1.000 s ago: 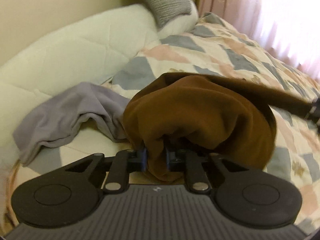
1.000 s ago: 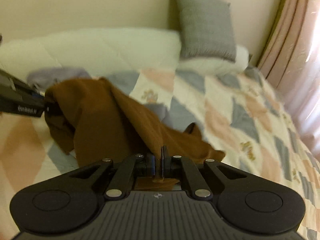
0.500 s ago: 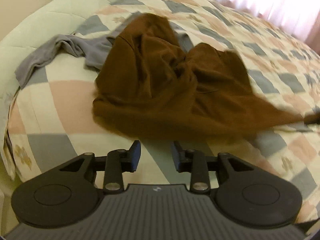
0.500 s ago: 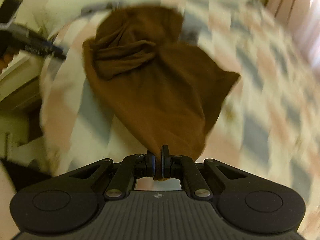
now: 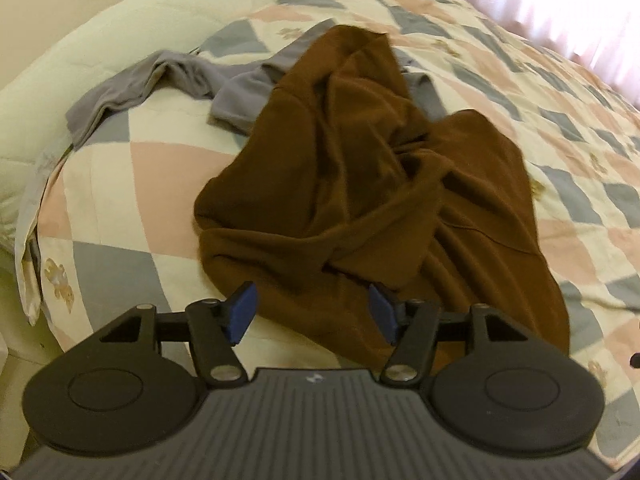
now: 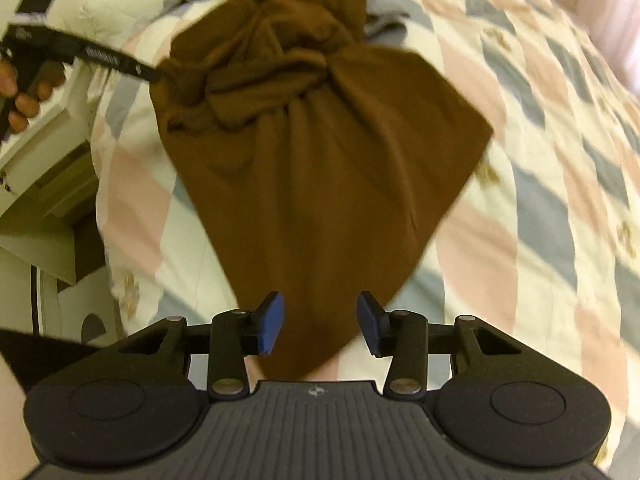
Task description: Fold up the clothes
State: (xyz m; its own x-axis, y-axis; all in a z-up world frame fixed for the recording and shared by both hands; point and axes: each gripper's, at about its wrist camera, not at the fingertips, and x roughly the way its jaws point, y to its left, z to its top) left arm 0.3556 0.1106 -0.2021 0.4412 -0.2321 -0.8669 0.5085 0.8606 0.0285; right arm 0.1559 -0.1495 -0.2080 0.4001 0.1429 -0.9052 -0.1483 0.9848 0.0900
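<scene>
A brown garment [image 5: 372, 184] lies crumpled on the patchwork quilt [image 5: 560, 92]. My left gripper [image 5: 313, 313] is open just above its near edge, the blue pads [image 5: 240, 312] wide apart and holding nothing. In the right wrist view the same brown garment [image 6: 320, 152] spreads away from me, twisted into a knot at its far end. My right gripper [image 6: 320, 326] is open over the garment's narrow near corner, which lies between the spread fingers. The left gripper [image 6: 152, 76] reaches the garment's far left edge there, held by a hand [image 6: 24, 92].
A grey garment [image 5: 168, 80] lies rumpled beyond the brown one, partly under it. A pale green duvet [image 5: 120, 36] runs along the bed's left side. Pink curtains [image 5: 560, 4] hang at the far right. Pale furniture [image 6: 44, 184] stands left of the bed.
Both grippers have let go of the brown garment and opened wide. The garment, held up a second ago, has dropped onto the quilt.
</scene>
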